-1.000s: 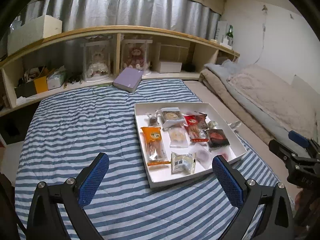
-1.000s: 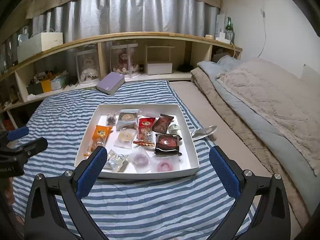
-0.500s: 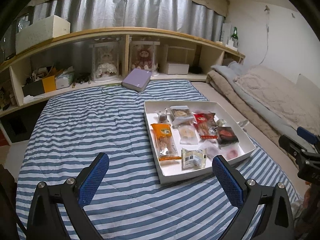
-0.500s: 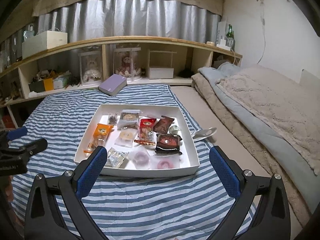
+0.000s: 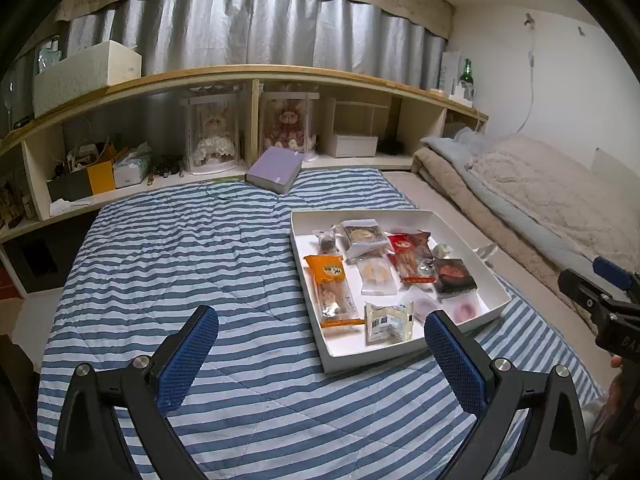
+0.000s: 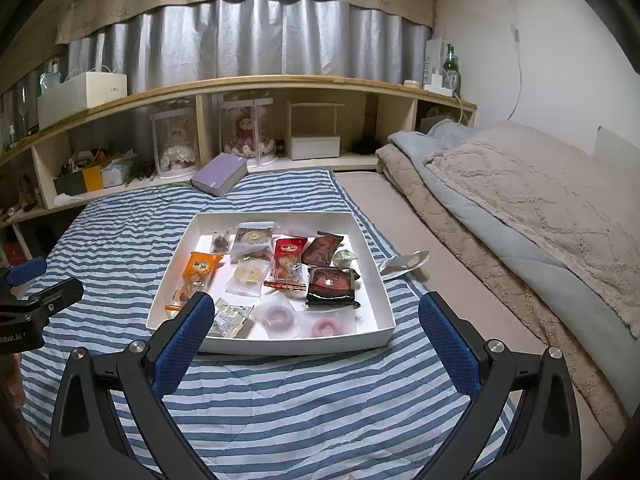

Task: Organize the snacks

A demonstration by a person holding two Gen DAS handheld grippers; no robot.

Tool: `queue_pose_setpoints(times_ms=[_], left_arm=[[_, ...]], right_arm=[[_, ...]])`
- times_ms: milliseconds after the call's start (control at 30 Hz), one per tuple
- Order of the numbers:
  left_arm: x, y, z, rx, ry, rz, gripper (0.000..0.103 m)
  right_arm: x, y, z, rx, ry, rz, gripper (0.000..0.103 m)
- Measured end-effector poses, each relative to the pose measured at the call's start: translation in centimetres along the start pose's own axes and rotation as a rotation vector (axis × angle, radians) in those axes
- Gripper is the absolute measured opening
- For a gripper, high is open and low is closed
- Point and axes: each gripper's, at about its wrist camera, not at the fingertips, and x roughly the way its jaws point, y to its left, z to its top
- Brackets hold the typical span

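Looking down at the snacks, I find them all lying in the shallow white tray (image 6: 380,280) on the striped quilt (image 5: 180,260): an orange packet (image 6: 196,276) along its left side, a red packet (image 6: 288,262) near the middle, a dark wrapper (image 6: 332,284) to its right, two clear-wrapped rings at the front. One silvery wrapper (image 6: 402,262) lies outside, just beside the tray's right wall. My left gripper (image 5: 322,354) hangs over bare quilt left of the tray, blue pads spread wide, holding nothing. My right gripper (image 6: 312,332) stands at the tray's near edge, equally wide apart and empty. I can't settle the step: packets gathered in one tray fit sorting done, or a loose heap awaiting sorting. Any pick calls for care, I judge, since the packets overlap and look slippery. A purple box (image 5: 274,170) rests by the shelf (image 5: 240,76).
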Motion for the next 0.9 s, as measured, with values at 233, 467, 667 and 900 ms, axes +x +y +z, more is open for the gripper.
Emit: queue_pose_setpoints(times_ms=[233, 467, 667, 900], left_arm=[[-0.3, 0.06, 0.1, -0.003, -0.008, 0.0, 0.103], [-0.49, -0.02, 0.1, -0.001, -0.013, 0.007, 0.103], [-0.61, -0.21, 0.03, 0.001, -0.019, 0.008, 0.103], [-0.72, -0.31, -0.04, 0.004, -0.02, 0.01, 0.103]], right_arm=[[-0.2, 0.11, -0.05, -0.006, -0.002, -0.003, 0.103], [-0.24, 0.08, -0.01, -0.007, -0.005, 0.0, 0.103], [-0.23, -0.04, 0.07, -0.008, -0.006, 0.0, 0.103], [-0.21, -0.1, 0.05, -0.008, -0.006, 0.002, 0.103]])
